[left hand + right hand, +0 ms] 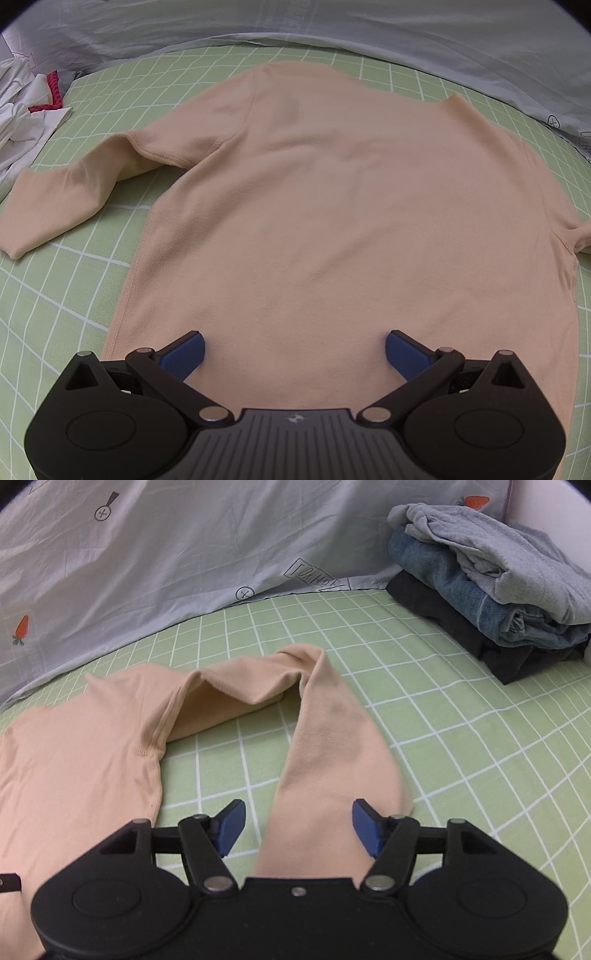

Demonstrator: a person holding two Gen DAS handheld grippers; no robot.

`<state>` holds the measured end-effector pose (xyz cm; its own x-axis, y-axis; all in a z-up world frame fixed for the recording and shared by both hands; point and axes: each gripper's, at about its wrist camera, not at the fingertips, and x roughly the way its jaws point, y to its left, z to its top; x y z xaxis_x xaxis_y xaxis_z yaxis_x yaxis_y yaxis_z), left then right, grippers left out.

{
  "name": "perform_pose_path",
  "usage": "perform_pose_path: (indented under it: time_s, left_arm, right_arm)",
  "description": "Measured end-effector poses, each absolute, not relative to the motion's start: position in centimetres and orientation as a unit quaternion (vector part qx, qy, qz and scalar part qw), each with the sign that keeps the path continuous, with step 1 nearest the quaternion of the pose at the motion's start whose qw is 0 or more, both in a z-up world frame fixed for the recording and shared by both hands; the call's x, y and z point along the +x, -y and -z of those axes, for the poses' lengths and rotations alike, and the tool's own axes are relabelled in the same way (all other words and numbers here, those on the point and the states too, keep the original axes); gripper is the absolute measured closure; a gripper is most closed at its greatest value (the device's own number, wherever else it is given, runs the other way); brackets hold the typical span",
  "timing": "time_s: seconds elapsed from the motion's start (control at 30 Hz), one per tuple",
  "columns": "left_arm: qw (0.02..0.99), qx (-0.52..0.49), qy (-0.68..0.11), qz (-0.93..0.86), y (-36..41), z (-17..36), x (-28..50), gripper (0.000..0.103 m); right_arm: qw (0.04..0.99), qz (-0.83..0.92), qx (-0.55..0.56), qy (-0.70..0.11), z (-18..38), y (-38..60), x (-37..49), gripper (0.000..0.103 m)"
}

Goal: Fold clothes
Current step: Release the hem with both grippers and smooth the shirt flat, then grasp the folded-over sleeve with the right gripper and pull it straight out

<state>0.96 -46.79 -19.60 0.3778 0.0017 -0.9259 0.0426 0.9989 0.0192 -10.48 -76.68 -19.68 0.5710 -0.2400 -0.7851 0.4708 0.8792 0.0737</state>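
Note:
A peach long-sleeved shirt (332, 206) lies flat on a green checked sheet (74, 295), hem toward me. My left gripper (294, 352) is open over the middle of the hem, its blue pads apart and holding nothing. The shirt's left sleeve (62, 192) lies bent out to the left. In the right wrist view the shirt's body (74, 760) is at the left and its right sleeve (332, 760) bends back toward me. My right gripper (298, 825) is open with the sleeve's cuff end lying between its pads.
A grey printed sheet (166, 554) lies rumpled along the back. A stack of folded clothes (491, 590) sits at the back right. A heap of white cloth with a red strip (26, 110) lies at the far left.

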Motion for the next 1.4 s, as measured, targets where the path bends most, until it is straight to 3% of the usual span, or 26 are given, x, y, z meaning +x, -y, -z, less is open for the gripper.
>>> perform_pose_path:
  time_s: [0.1,0.13,0.2,0.47,0.7,0.77,0.8,0.9,0.93,0.97,1.23,1.27,1.3,1.37,1.4]
  left_arm:
    - [0.830,0.019,-0.557,0.011,46.8,19.7,1.0,0.000]
    - [0.830,0.019,-0.557,0.012,46.8,19.7,1.0,0.000]
    - [0.831,0.019,-0.556,0.011,46.8,19.7,0.9,0.000]
    - [0.830,0.016,-0.557,0.006,46.9,19.6,0.9,0.000]
    - [0.830,0.015,-0.558,0.004,46.9,19.7,0.8,0.000]
    - [0.830,0.014,-0.558,0.003,46.9,19.7,0.8,0.000]
    - [0.829,0.014,-0.558,0.002,46.9,19.7,0.8,0.000]
    - [0.829,0.013,-0.559,-0.001,47.0,19.8,0.9,0.000]
    - [0.829,0.012,-0.560,-0.001,47.0,19.8,0.9,0.000]
    - [0.829,0.012,-0.560,-0.002,47.0,19.8,0.9,0.000]
    - [0.829,0.010,-0.559,-0.005,47.1,19.9,0.8,0.000]
    - [0.829,0.010,-0.559,-0.005,47.1,19.9,0.9,0.000]
    - [0.829,0.010,-0.560,-0.005,47.1,19.9,1.0,0.000]
    - [0.829,0.010,-0.559,-0.006,47.1,19.9,1.0,0.000]
    - [0.829,0.009,-0.559,-0.006,47.1,19.9,1.0,0.000]
  right_arm:
    - [0.878,0.187,0.118,-0.425,19.9,76.2,-10.9,0.089]
    - [0.880,0.187,0.118,-0.421,19.7,76.3,-11.1,0.095]
    - [0.883,0.200,0.126,-0.405,18.9,77.0,-11.6,0.100]
    - [0.876,0.330,0.137,-0.324,15.0,85.9,-12.9,0.100]
    - [0.824,0.455,0.128,-0.312,15.0,93.9,-14.2,0.093]
    - [0.824,0.458,0.118,-0.312,15.4,93.5,-14.7,0.076]
    - [0.824,0.459,0.113,-0.311,15.5,93.3,-14.9,0.063]
    - [0.821,0.458,0.127,-0.316,16.5,93.0,-15.6,0.055]
    - [0.820,0.457,0.135,-0.318,16.9,93.0,-15.9,0.045]
    - [0.818,0.456,0.142,-0.320,17.2,92.9,-16.1,0.041]
    - [0.803,0.447,0.204,-0.337,20.2,92.4,-17.9,0.037]
    - [0.801,0.446,0.212,-0.339,20.6,92.4,-18.1,0.039]
    - [0.799,0.444,0.220,-0.341,20.9,92.3,-18.4,0.049]
    - [0.802,0.444,0.220,-0.334,20.5,92.0,-18.9,0.077]
    - [0.805,0.444,0.215,-0.328,19.9,91.7,-19.2,0.097]
